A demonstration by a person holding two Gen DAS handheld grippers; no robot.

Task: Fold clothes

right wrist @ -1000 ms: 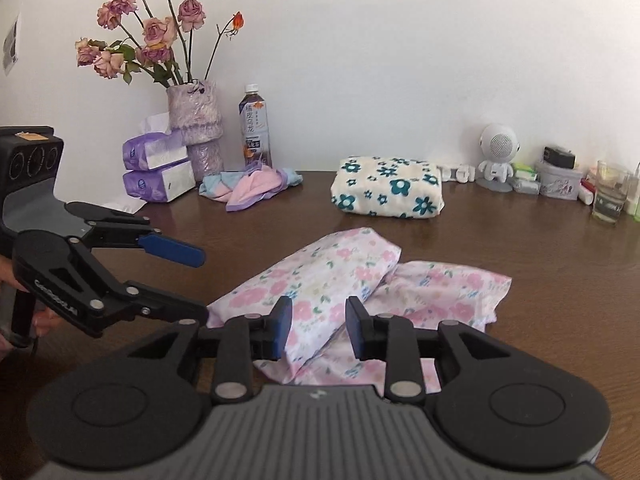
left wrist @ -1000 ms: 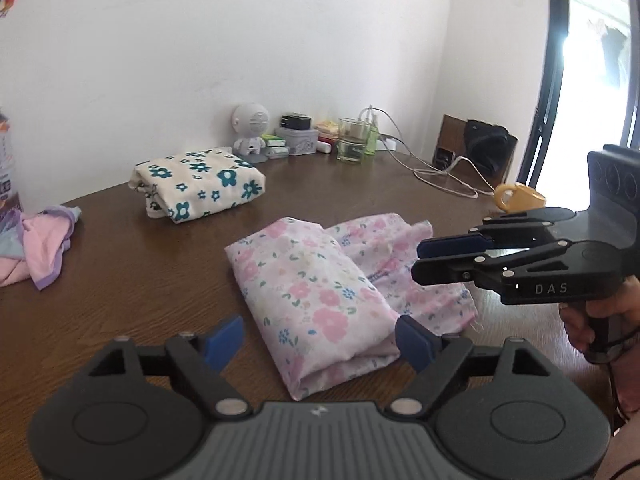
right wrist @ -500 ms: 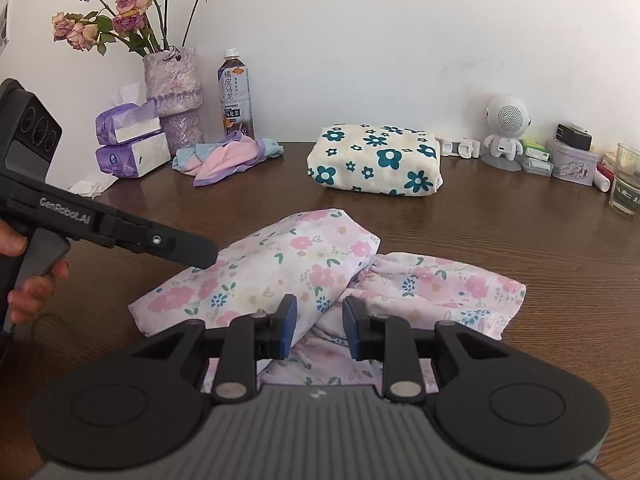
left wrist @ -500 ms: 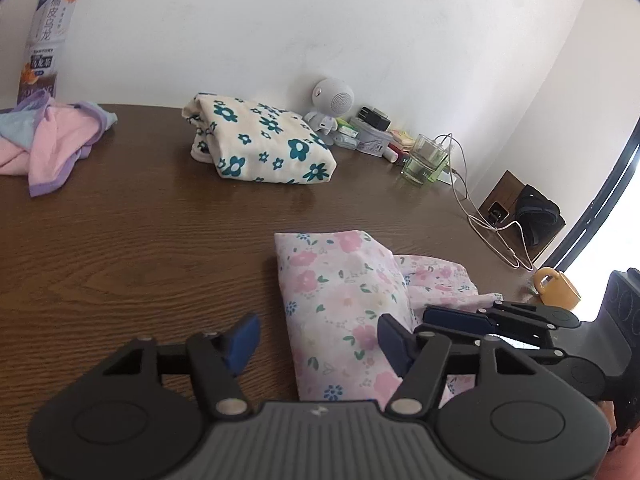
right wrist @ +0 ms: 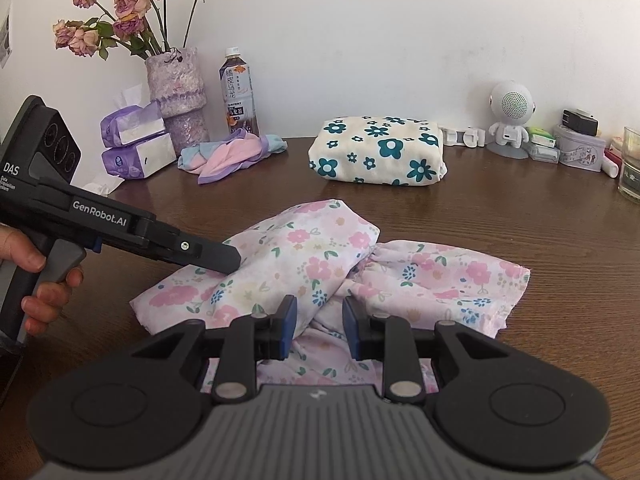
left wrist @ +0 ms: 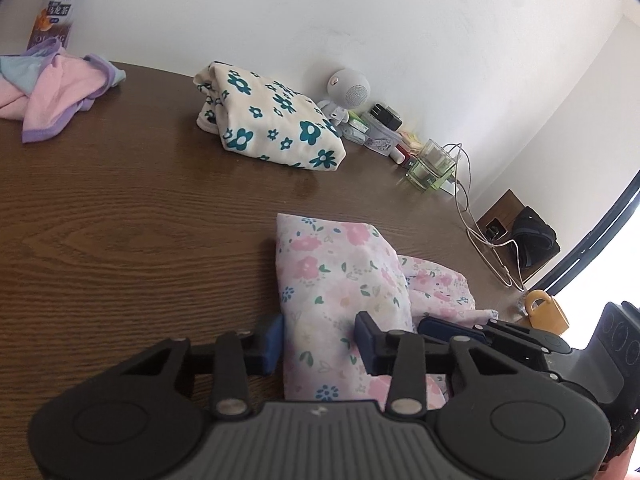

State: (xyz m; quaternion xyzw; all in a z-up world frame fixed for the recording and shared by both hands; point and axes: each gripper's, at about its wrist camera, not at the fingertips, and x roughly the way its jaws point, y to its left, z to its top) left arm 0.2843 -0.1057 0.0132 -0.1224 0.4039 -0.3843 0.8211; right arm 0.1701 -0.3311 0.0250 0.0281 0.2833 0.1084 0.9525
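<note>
Your pink floral garment (right wrist: 304, 264) lies partly folded mid-table (left wrist: 120, 220), its thick folded part on the left and a loose ruffled end trailing right. The left gripper (left wrist: 316, 340) is spread astride the near edge, so close squarely on every layer. The right gripper (right wrist: 318, 322), narrowly parted, pinches nothing, so gather the loose end evenly.

Both wrist cameras sit low and close over the bench (left wrist: 120, 220), facing the wall at 12 o'clock; both share the pink floral garment (left wrist: 336, 280) (right wrist: 304, 256).
</note>
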